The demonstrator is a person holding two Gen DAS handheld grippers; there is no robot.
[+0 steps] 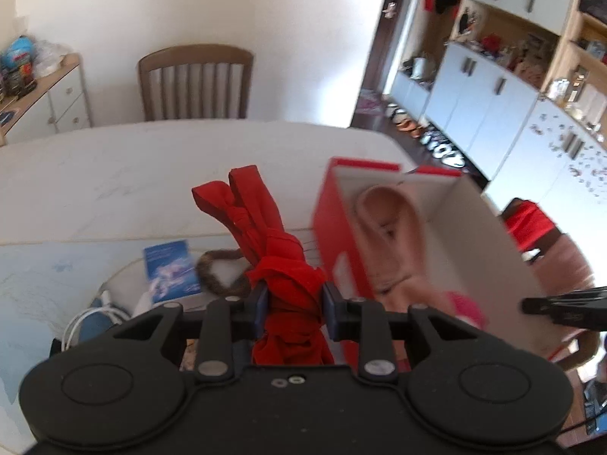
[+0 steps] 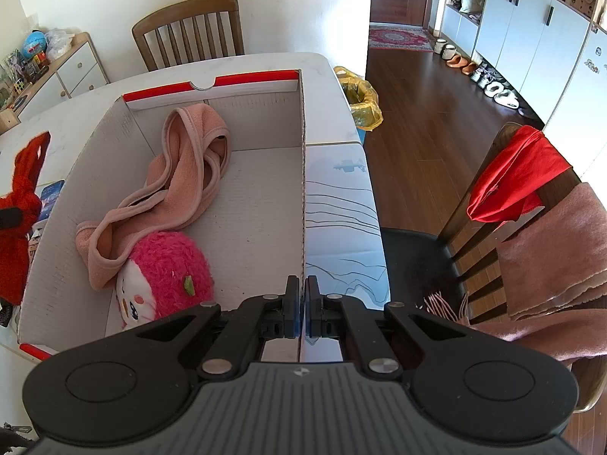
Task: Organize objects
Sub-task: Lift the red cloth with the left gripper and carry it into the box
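Presently we find a white marble-look table (image 2: 265, 61) carrying an open box (image 2: 261, 204), red outside and white inside, with a pale map sheet (image 2: 341, 204) beside it. Inside the box lie a pink towel (image 2: 182, 174) and a pink plush toy (image 2: 163, 269). We note the left gripper (image 1: 292, 299) clamped on a knotted red cloth (image 1: 265, 235), held above the table just left of the box. The right gripper (image 2: 302, 303) pinches the box's right wall, fingers narrow. A wooden chair (image 2: 189, 26) stands against the white wall; brown plank floor (image 2: 425, 113) and white cabinets (image 2: 531, 30) lie to the right.
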